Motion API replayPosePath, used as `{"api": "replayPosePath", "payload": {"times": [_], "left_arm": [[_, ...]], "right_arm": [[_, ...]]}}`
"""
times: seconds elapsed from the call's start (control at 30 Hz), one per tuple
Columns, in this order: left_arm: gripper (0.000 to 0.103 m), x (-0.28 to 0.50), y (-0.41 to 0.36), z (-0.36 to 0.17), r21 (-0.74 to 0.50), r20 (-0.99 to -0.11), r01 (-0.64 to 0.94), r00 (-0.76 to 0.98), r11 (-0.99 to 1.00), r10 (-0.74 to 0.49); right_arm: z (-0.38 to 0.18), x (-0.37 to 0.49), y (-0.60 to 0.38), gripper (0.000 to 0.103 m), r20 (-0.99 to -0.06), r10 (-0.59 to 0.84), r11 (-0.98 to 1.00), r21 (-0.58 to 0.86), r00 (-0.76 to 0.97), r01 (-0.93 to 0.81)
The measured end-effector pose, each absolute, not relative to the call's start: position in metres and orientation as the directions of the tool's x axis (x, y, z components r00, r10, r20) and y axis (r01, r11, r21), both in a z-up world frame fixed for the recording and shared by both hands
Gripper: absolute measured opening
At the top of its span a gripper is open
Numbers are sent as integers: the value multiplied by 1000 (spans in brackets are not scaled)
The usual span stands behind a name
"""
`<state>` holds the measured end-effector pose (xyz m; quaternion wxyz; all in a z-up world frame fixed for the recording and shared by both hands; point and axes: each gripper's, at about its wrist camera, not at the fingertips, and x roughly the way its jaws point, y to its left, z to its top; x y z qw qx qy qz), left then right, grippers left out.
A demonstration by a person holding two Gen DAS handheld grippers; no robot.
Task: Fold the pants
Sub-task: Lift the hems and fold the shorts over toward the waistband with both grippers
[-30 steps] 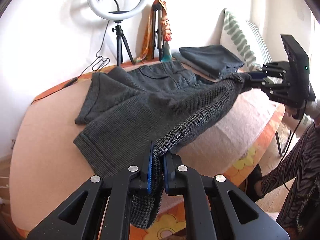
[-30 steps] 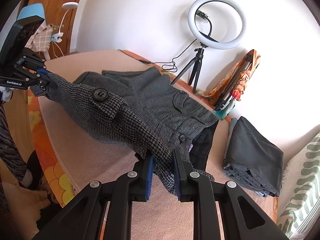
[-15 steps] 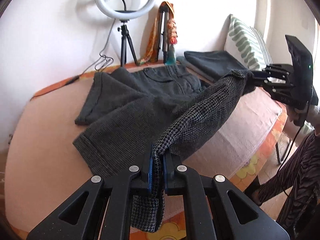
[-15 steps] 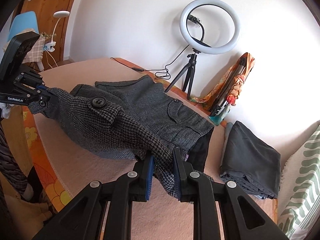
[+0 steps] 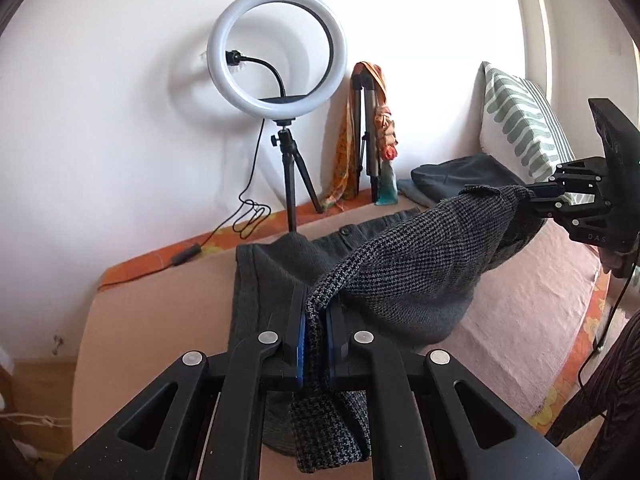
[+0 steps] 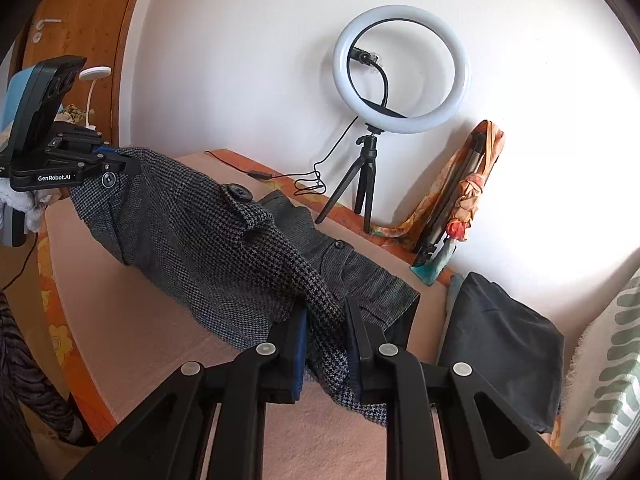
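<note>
Grey houndstooth pants (image 5: 420, 256) (image 6: 224, 248) hang stretched between both grippers above the pink bed. My left gripper (image 5: 316, 336) is shut on one end of the lifted cloth, which droops below its pads. My right gripper (image 6: 326, 328) is shut on the other end, near the waistband. A big dark button (image 6: 237, 193) shows on the raised fold. The lower part of the pants (image 6: 352, 276) still lies flat on the bed. In the left wrist view the right gripper (image 5: 538, 196) sits at the far right; in the right wrist view the left gripper (image 6: 116, 166) sits at the far left.
A ring light on a tripod (image 5: 278, 50) (image 6: 400, 68) stands at the bed's back edge with its cable (image 5: 250, 216). A folded dark garment (image 6: 500, 348) and a green-patterned pillow (image 5: 520, 128) lie at the right. A folded tripod with an orange cloth (image 6: 460, 200) leans on the wall.
Both grippers have risen and carried the pants' near edge up and toward the wall. The raised fold hangs higher over the flat part. Both grips are unchanged.
</note>
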<state>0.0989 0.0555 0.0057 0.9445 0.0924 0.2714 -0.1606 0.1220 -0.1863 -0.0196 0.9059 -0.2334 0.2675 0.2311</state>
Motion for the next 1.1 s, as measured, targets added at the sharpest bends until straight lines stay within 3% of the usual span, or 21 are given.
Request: {"api": "replayPosePath", "payload": {"times": [0.4, 0.97, 1.1], "left_arm": [[6, 217, 45, 6, 121, -584, 358, 780, 926, -225], [6, 312, 29, -73, 134, -731, 417, 654, 899, -194], [10, 330, 28, -91, 126, -753, 413, 631, 902, -184]], "right_arm": [[-15, 232, -172, 15, -650, 209, 776, -344, 730, -529], [-110, 349, -177, 14, -795, 121, 802, -274, 594, -531], [-133, 369, -175, 14, -819, 102, 800, -270, 564, -536]]}}
